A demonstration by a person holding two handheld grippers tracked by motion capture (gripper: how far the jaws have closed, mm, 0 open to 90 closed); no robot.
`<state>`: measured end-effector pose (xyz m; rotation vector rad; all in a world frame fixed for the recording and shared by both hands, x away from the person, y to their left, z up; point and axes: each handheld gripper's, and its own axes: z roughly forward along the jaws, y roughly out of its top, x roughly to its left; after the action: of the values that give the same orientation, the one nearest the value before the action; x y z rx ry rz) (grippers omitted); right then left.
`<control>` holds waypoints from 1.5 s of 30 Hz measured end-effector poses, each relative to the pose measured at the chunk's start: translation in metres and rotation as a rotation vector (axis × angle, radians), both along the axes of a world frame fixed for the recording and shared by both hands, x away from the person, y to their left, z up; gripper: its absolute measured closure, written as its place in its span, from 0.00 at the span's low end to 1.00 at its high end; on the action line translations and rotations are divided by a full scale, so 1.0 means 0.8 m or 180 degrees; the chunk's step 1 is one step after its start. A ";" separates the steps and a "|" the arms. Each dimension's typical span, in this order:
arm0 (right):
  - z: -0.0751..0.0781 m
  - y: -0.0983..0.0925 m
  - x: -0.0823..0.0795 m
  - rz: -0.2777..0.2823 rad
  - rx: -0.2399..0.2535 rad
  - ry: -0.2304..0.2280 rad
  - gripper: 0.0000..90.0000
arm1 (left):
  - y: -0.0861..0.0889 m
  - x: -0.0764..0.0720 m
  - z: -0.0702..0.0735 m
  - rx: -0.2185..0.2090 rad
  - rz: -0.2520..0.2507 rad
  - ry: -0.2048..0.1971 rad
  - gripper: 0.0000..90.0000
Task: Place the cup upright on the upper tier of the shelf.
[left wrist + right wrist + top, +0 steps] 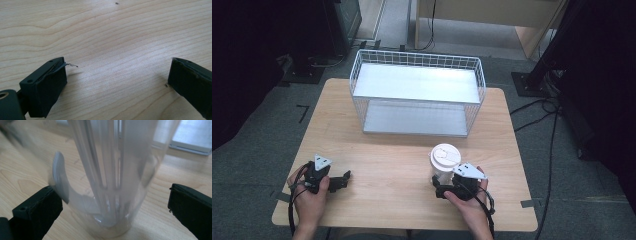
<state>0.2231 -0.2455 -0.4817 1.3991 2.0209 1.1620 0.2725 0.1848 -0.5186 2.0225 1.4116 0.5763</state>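
The wooden tabletop [402, 165] stood on grey floor, a white wire basket [418, 92] at its 12 o'clock edge. My right claw [438, 187] sat at about 5 o'clock with its jaws spread wide on either side of a clear plastic cup [112, 177]; the cup stood upright between them, capped by a white lid [445, 155], the right jaw apart from it. My left claw [346, 178] rested at 7 o'clock, spread over bare wood

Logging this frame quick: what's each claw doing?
Left claw: open, holding nothing.
Right claw: open around the clear cup, not gripping.
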 end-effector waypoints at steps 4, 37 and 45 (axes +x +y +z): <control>0.004 0.003 0.001 -0.0019 0.0030 -0.0059 0.01 | 0.000 0.000 0.000 0.0000 0.0000 0.0001 0.03; 0.030 0.022 -0.010 -0.0360 0.0374 -0.0864 0.16 | -0.002 0.003 0.000 -0.0003 -0.0006 0.0002 0.03; 0.042 0.021 -0.010 -0.0398 0.0444 -0.1052 0.17 | -0.002 0.003 0.000 -0.0002 -0.0006 0.0002 0.03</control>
<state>0.2147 -0.2285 -0.4483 1.2774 1.6299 1.3962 0.2745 0.1832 -0.5185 2.0236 1.4100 0.5743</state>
